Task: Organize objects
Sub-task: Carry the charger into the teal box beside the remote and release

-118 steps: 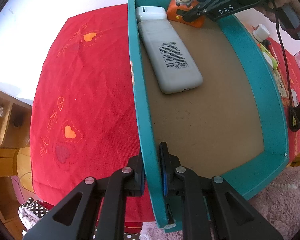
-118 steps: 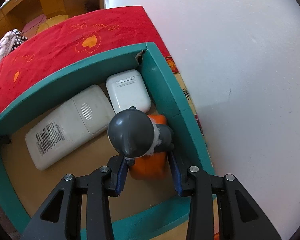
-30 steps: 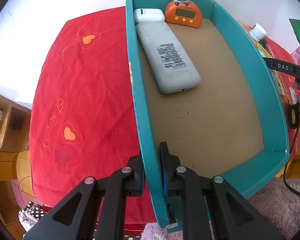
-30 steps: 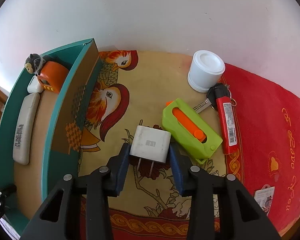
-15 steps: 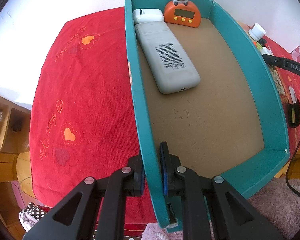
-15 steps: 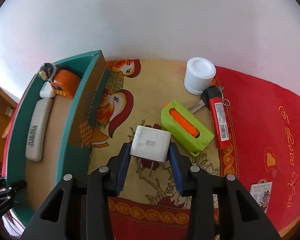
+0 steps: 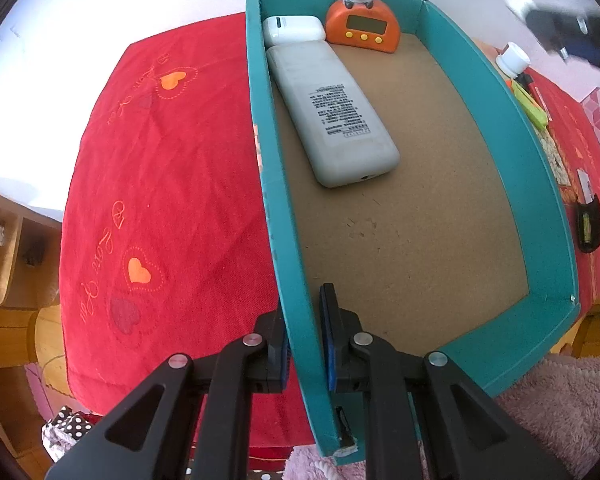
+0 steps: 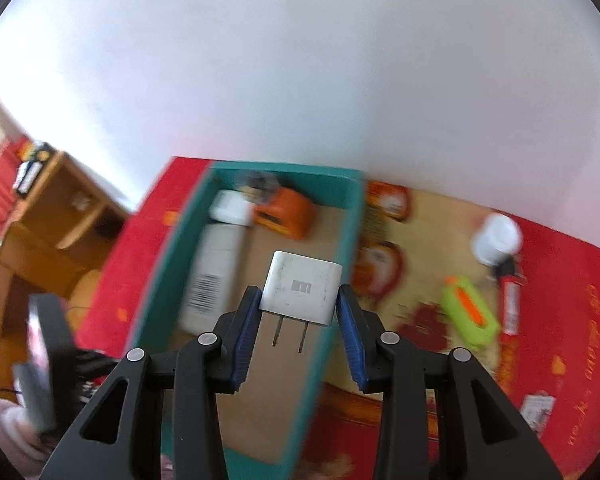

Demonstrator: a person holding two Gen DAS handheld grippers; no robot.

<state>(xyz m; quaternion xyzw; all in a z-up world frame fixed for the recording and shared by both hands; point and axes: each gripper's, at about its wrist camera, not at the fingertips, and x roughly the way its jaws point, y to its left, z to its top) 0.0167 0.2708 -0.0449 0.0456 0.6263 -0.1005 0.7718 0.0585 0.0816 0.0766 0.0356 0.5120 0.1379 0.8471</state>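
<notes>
A teal box (image 7: 540, 184) lies on a red cloth. At its far end sit a white remote (image 7: 332, 112), a small white case (image 7: 294, 28) and an orange monkey clock (image 7: 362, 28). My left gripper (image 7: 306, 344) is shut on the box's left wall near the front corner. My right gripper (image 8: 298, 304) is shut on a white plug charger (image 8: 302, 288), prongs pointing back at me, held in the air above the box (image 8: 172, 256). In the left wrist view the right gripper (image 7: 560, 36) is a blur at the upper right.
To the right of the box, on a patterned mat, are a white cup (image 8: 496, 240), a green utility knife (image 8: 468, 312) and a red stick-shaped item (image 8: 510, 304). A black object (image 7: 588, 220) lies by the box's right wall. A wooden shelf (image 7: 4, 240) stands left; a pink rug (image 7: 560, 400) lies below.
My right gripper has lifted the charger off the patterned mat and swung it left, over the teal box. The left gripper and the box have not moved.
</notes>
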